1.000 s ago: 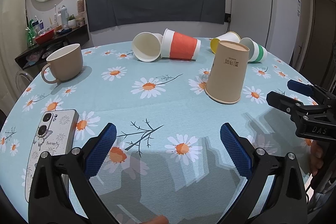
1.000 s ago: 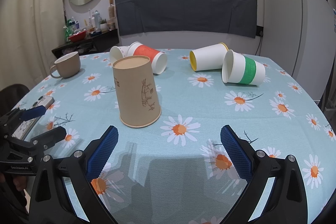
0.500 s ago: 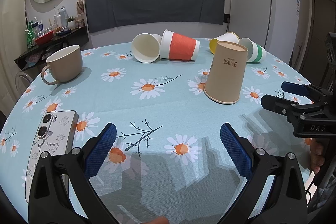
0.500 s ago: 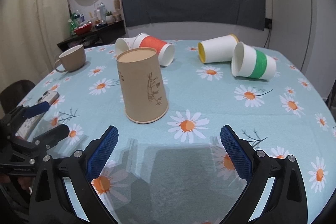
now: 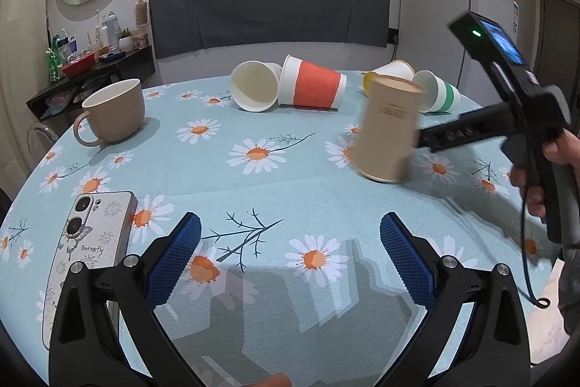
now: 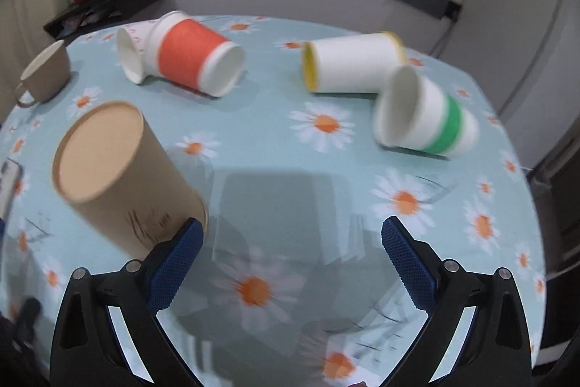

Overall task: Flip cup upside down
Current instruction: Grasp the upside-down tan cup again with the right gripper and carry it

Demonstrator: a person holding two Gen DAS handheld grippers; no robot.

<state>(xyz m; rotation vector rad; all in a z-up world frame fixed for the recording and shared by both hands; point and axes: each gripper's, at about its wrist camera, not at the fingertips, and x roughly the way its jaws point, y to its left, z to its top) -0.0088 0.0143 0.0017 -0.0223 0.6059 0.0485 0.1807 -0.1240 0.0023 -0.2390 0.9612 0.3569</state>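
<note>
A brown paper cup (image 5: 389,127) stands upside down on the daisy tablecloth, mouth down; it also shows in the right wrist view (image 6: 119,175), large and blurred at the left. My right gripper (image 6: 290,242) is open and empty above the table, its left pad (image 6: 177,260) close beside the cup's lower rim. In the left wrist view the right tool's body (image 5: 507,118) reaches in from the right, and the cup hides its tips. My left gripper (image 5: 290,249) is open and empty, low over the front of the table.
A beige mug (image 5: 114,113) stands at the left. A phone (image 5: 83,242) lies at the front left. Lying on their sides at the back are a white cup (image 5: 253,91), a red-banded cup (image 5: 313,87), a yellow-lined cup (image 6: 353,64) and a green-banded cup (image 6: 427,118).
My right gripper has risen and swung forward toward the brown cup, and now looks down on it from close by. The cup looks tilted and blurred. My left gripper has barely moved.
</note>
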